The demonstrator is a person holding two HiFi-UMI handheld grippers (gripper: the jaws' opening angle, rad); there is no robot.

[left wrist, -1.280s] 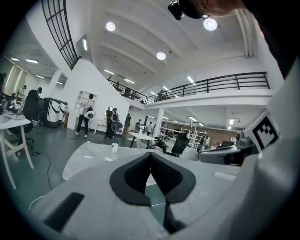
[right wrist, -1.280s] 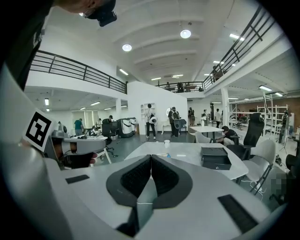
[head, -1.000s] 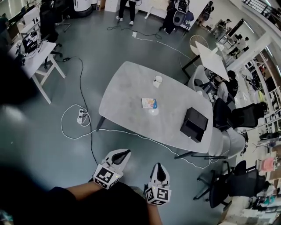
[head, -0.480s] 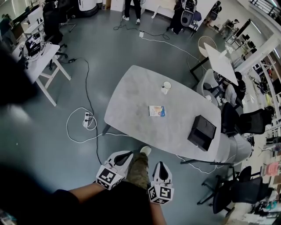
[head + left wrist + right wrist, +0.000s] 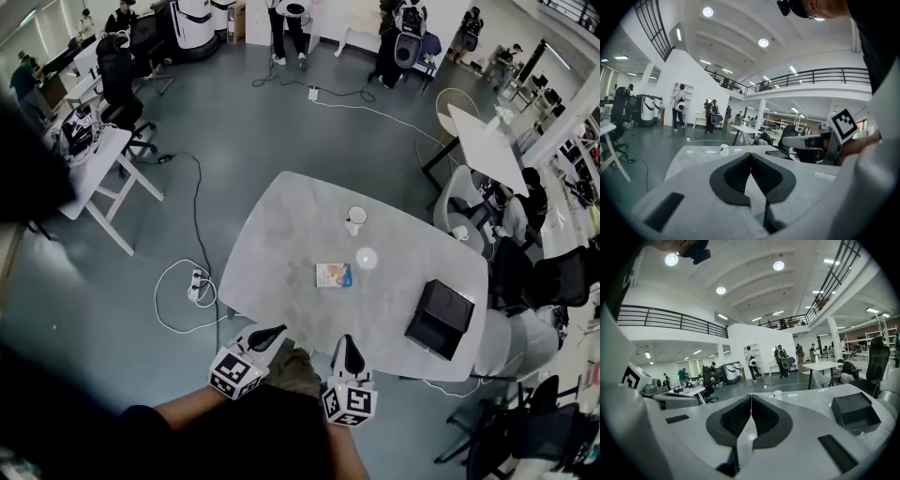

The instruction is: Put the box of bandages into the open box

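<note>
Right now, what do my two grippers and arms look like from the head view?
The left gripper and the right gripper match: white shells tapering to pointed jaws lined with black ribbed pads. Each carries a white cube printed with black square markers. No cables show. The person wears a black top, with the forearms bare.

Box of bandages [image 5: 334, 275] near the middle of the table [image 5: 277, 239], cup [image 5: 355, 220] behind it (slightly to the right), open box [image 5: 439, 319] at the table's right end, well apart, left gripper [image 5: 272, 332] and right gripper [image 5: 348, 340] side by side before the near edge, power strip [image 5: 196, 279] on the floor [image 5: 112, 309] to the left.
</note>
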